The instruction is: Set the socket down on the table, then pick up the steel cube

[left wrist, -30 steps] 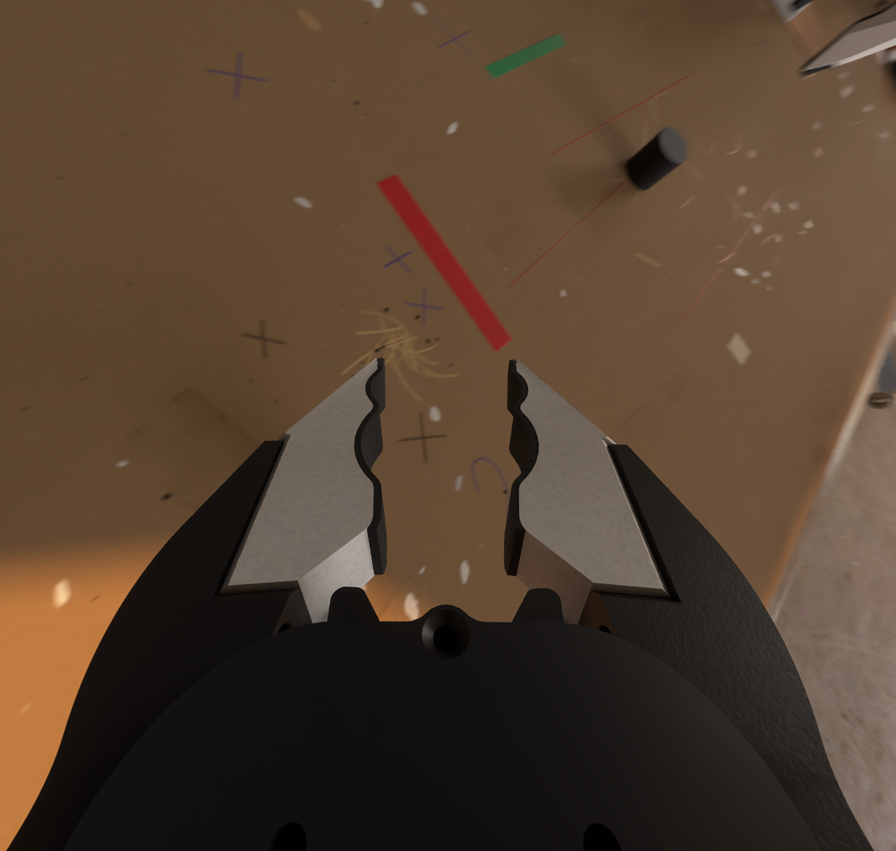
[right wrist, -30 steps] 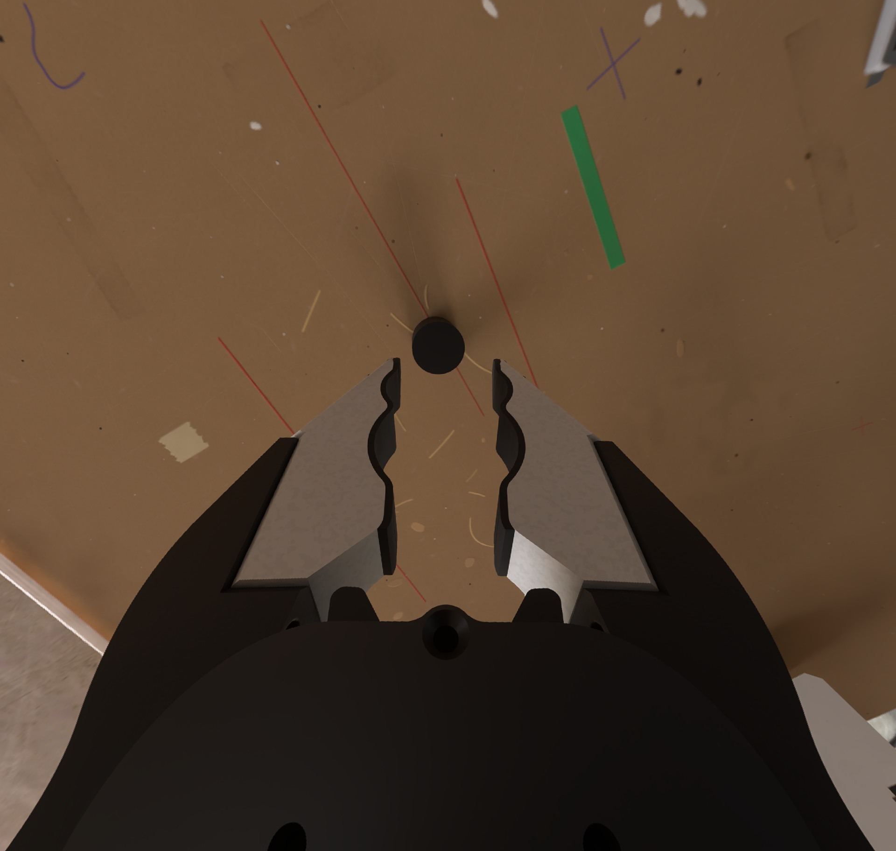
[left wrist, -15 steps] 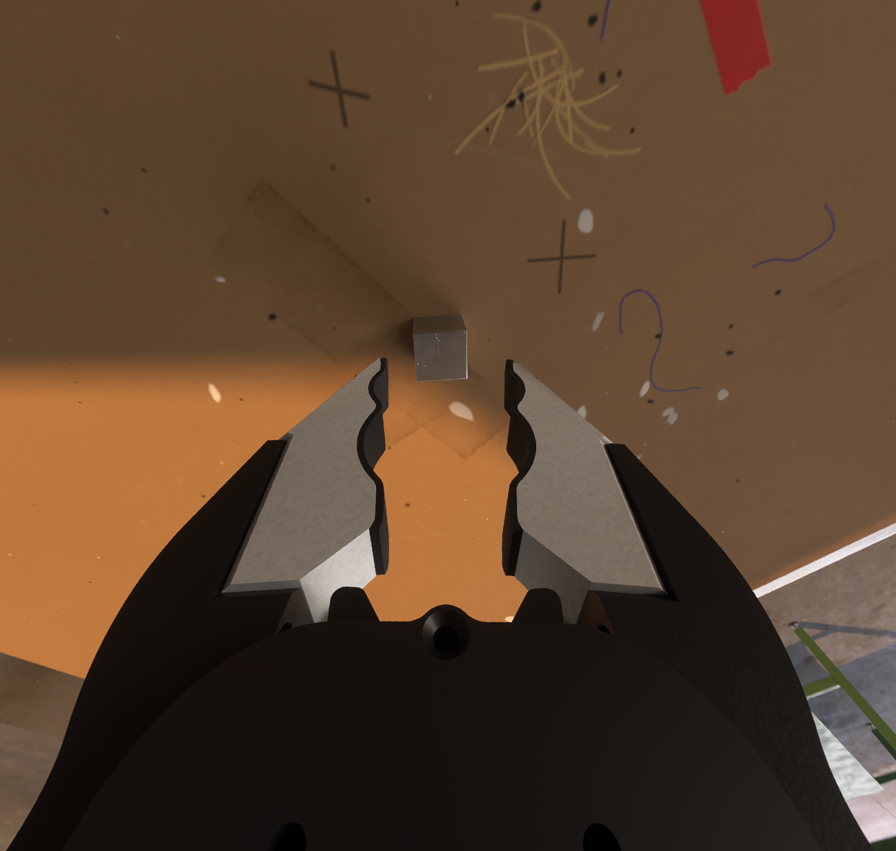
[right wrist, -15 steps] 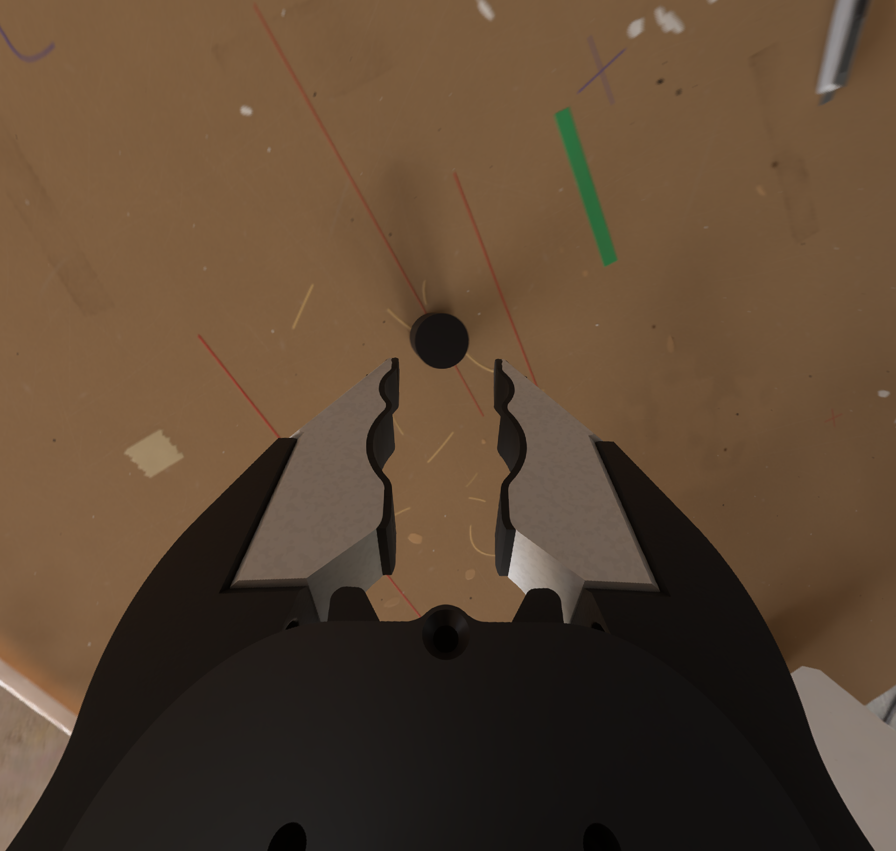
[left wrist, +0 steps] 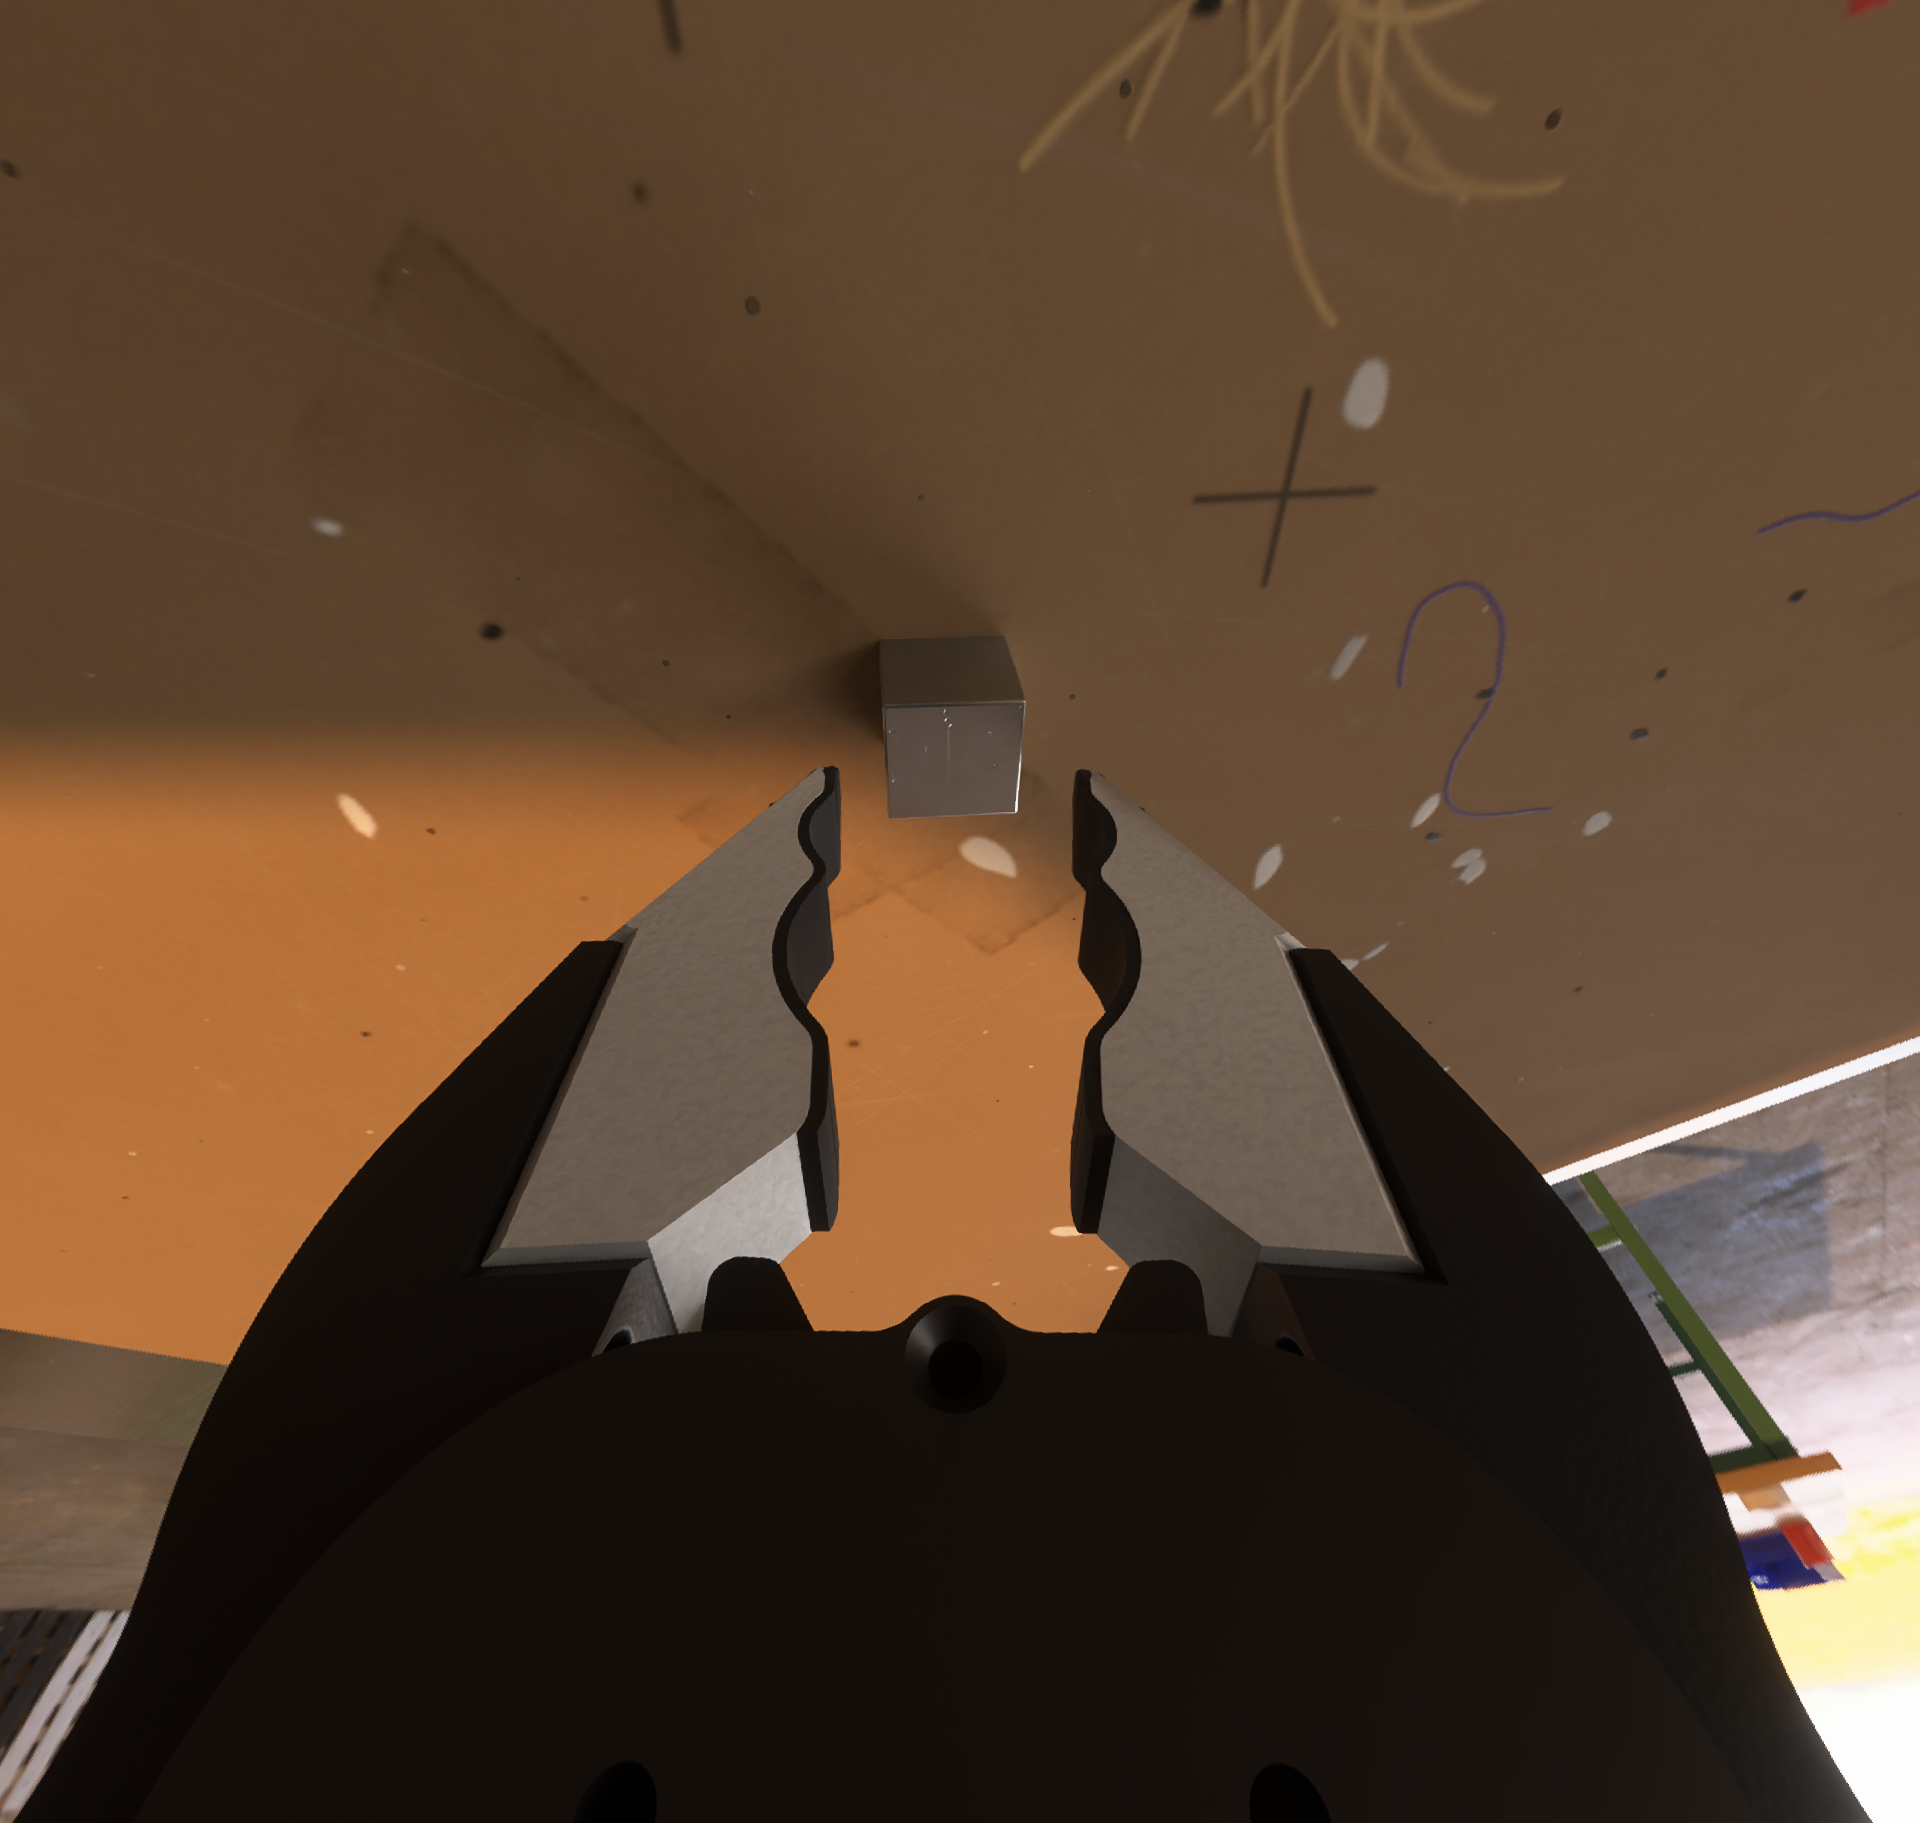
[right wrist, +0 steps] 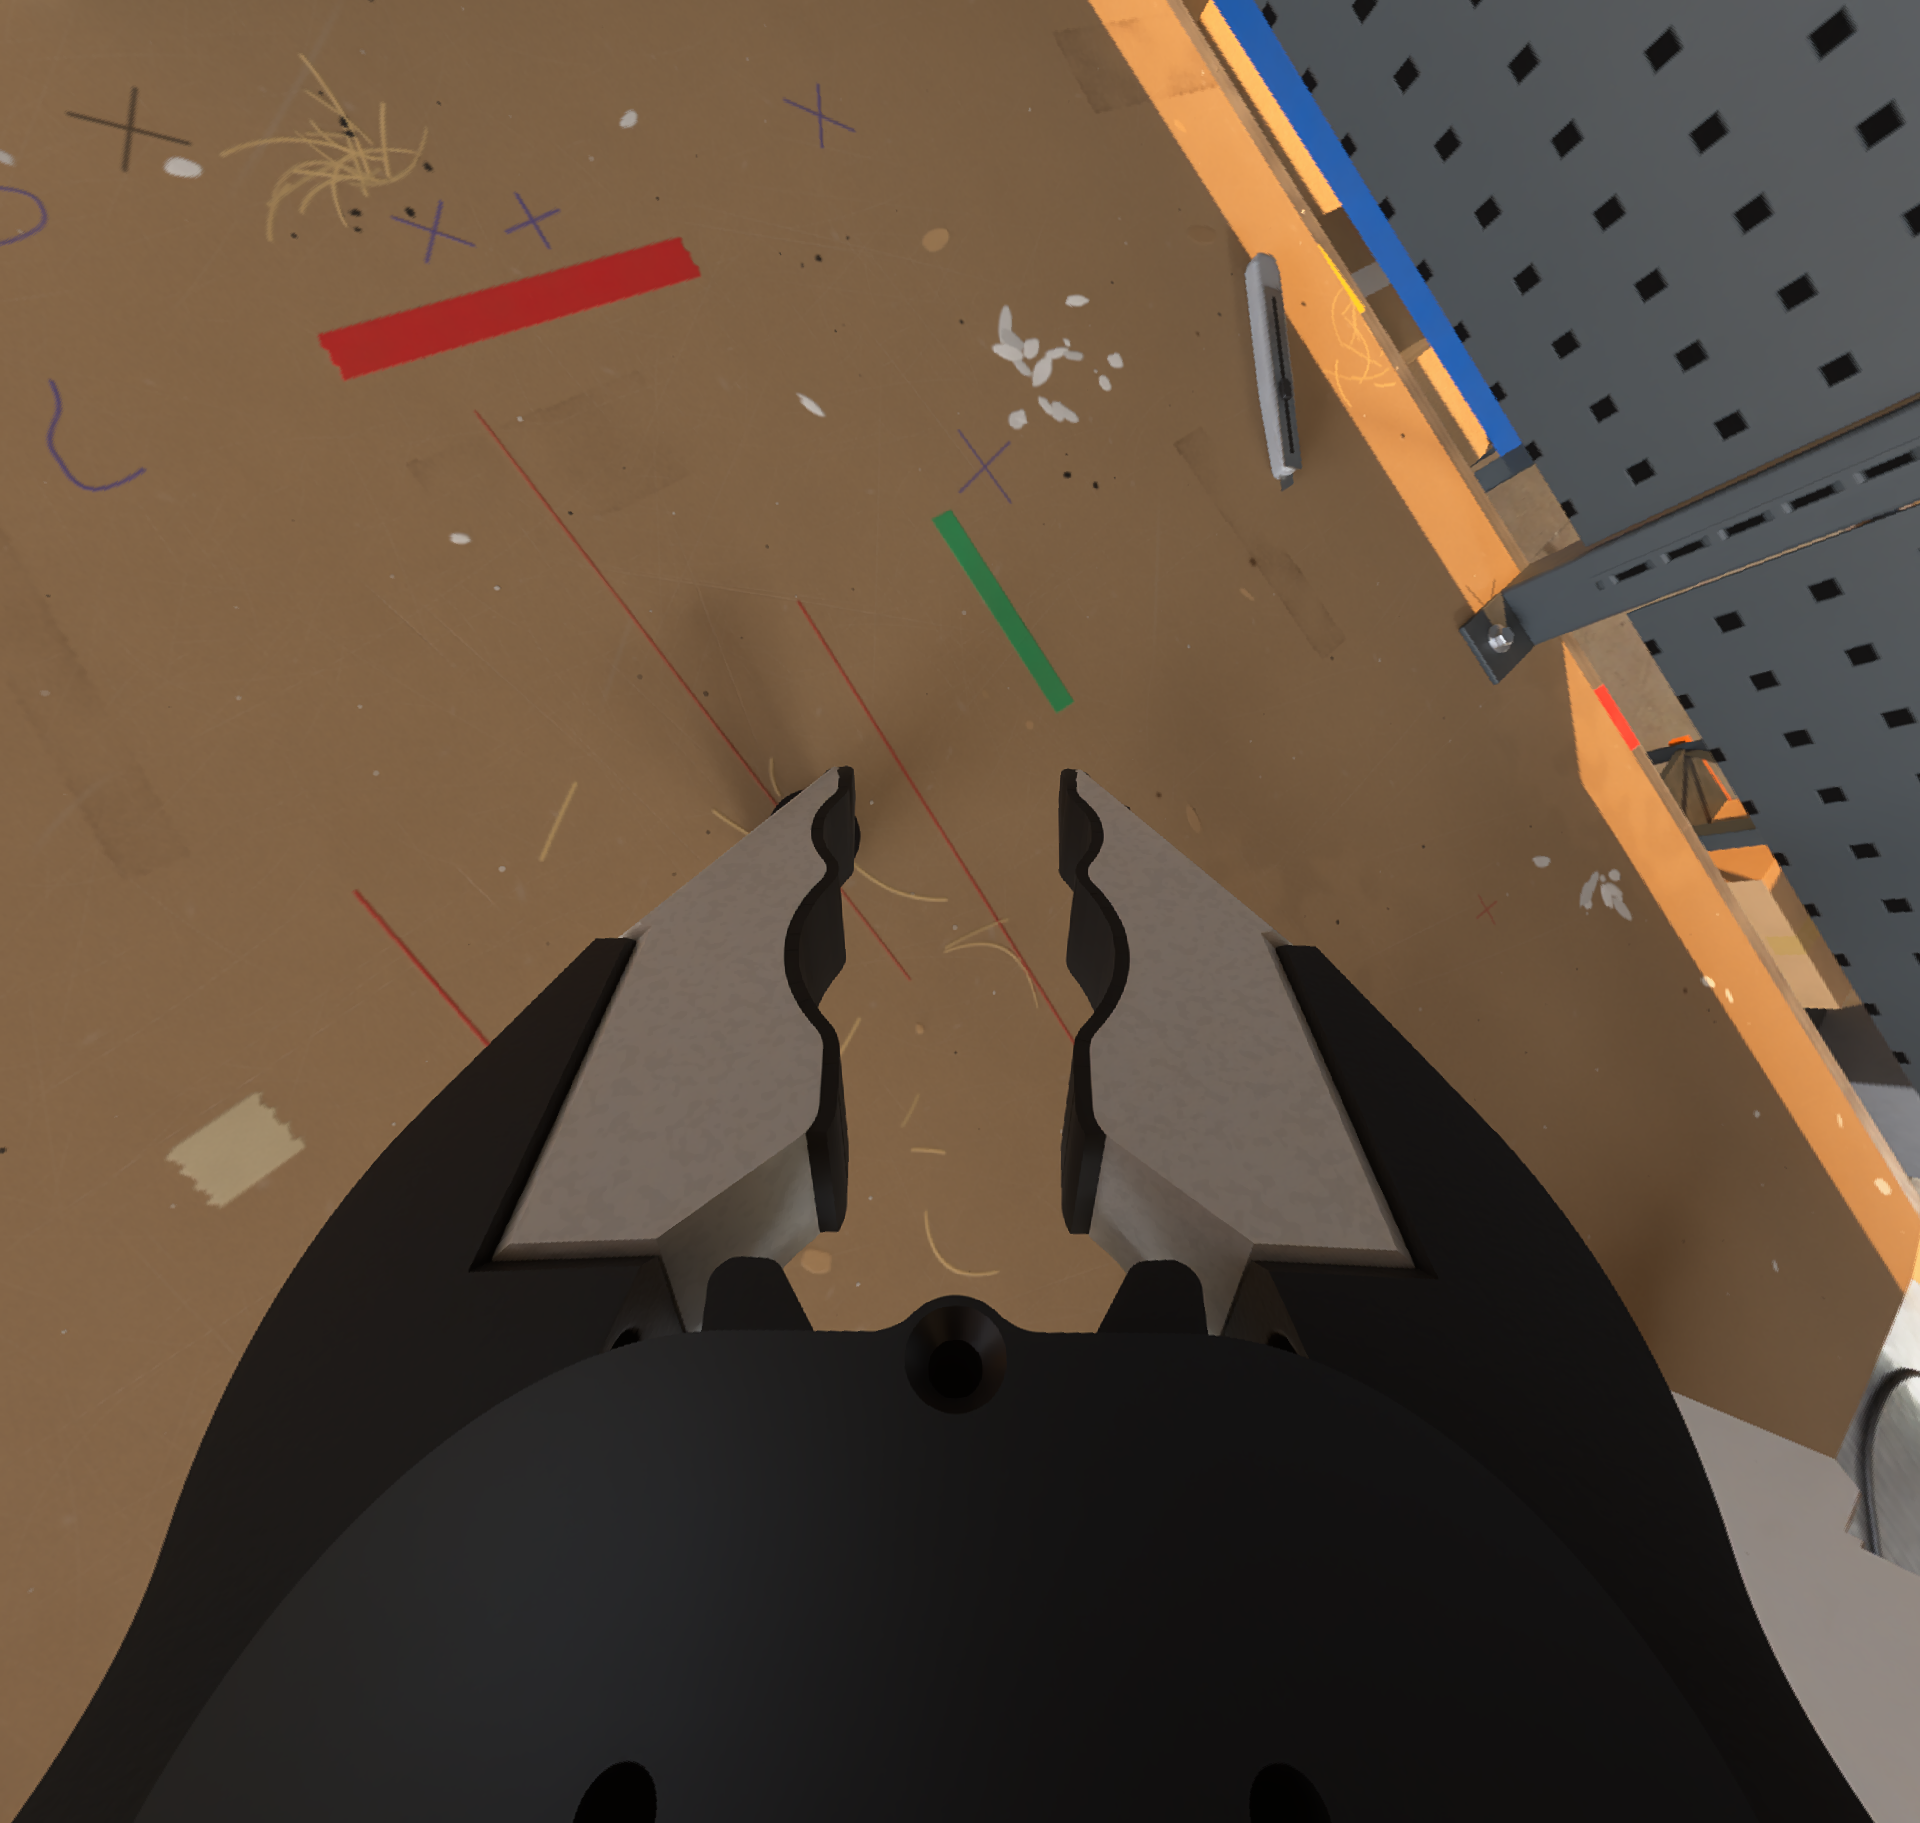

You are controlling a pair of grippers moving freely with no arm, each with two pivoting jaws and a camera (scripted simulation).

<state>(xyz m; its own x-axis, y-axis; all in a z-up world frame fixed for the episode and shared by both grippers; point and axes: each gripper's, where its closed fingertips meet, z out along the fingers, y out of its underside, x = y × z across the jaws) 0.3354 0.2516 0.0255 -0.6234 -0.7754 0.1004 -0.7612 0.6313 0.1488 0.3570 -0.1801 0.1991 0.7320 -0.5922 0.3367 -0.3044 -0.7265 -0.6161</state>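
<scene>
The steel cube (left wrist: 951, 729), small and grey, sits on the brown table (left wrist: 520, 371) in the left wrist view. My left gripper (left wrist: 956, 781) is open and empty, with the cube just ahead of its fingertips and centred on the gap. My right gripper (right wrist: 956, 781) is open and empty above the table (right wrist: 1247, 838). The black socket is almost wholly hidden behind the right gripper's left fingertip (right wrist: 821, 817). Only a dark sliver (right wrist: 784, 799) and a soft shadow show there.
In the right wrist view, a red tape strip (right wrist: 509, 308) and a green tape strip (right wrist: 1003, 610) lie on the table. A grey utility knife (right wrist: 1273, 365) lies near the far edge. A grey pegboard (right wrist: 1662, 215) rises behind it. The table's edge (left wrist: 1714, 1113) is close on the left gripper's right.
The left gripper moved closer to the steel cube, which looks larger. The right gripper swung and drew back: the socket, earlier ahead of its tips, is now behind its left finger.
</scene>
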